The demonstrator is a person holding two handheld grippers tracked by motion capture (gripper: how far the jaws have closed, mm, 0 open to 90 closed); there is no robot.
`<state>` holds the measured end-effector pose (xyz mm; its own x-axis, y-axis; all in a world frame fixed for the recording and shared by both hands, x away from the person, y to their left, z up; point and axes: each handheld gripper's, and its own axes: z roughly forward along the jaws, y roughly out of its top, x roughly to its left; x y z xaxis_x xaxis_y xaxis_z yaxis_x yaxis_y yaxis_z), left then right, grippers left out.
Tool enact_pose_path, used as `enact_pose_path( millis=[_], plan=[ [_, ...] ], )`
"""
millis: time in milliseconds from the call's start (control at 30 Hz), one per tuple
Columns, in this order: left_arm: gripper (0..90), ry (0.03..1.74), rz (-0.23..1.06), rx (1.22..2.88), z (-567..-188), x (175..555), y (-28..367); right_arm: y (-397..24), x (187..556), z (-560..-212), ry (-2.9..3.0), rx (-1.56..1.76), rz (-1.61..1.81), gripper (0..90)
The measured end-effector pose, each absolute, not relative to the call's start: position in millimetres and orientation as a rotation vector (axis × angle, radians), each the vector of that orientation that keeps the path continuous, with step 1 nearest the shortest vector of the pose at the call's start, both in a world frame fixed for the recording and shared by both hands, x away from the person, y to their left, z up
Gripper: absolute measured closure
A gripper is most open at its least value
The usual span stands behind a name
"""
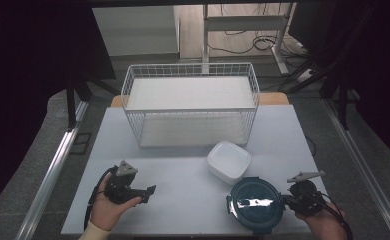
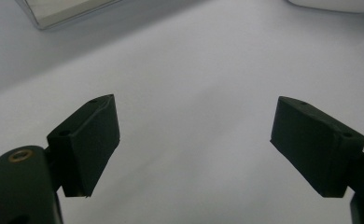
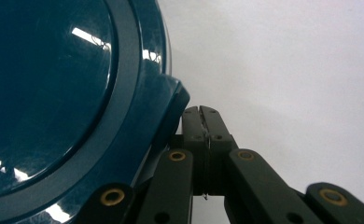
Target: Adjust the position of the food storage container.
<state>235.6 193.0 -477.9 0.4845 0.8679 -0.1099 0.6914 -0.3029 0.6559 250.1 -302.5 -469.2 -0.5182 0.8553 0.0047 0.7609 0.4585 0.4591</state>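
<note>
At the counter's (image 1: 183,150) near edge, my right gripper (image 1: 286,200) has its fingers pressed together beside the teal lid (image 1: 255,202), not gripping it; left gripper (image 1: 150,190) spread, idle. Bowl (image 1: 228,161) uncovered, basket (image 1: 190,102) untouched.

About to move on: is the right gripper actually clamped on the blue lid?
No. The right gripper is shut with its jaws pressed together, nothing between them, beside the blue lid's tab.

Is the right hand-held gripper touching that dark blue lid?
Cannot tell. In the right gripper view, the shut right hand-held gripper sits beside the lid, whose clip hides any contact.
</note>
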Motion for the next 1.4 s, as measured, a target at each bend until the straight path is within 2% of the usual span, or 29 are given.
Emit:
enact_pose_path(
  millis=[833, 1400],
  plan=[
    [15.2, 1.269, 0.343, 2.099, -480, 236, 189, -288, 249, -467, 2.537, 1.277, 0.669, 89.7],
    [15.2, 1.263, 0.344, 2.111, -480, 235, 189, -274, 241, -473, 2.557, 1.348, 0.623, 89.6]
  ],
)
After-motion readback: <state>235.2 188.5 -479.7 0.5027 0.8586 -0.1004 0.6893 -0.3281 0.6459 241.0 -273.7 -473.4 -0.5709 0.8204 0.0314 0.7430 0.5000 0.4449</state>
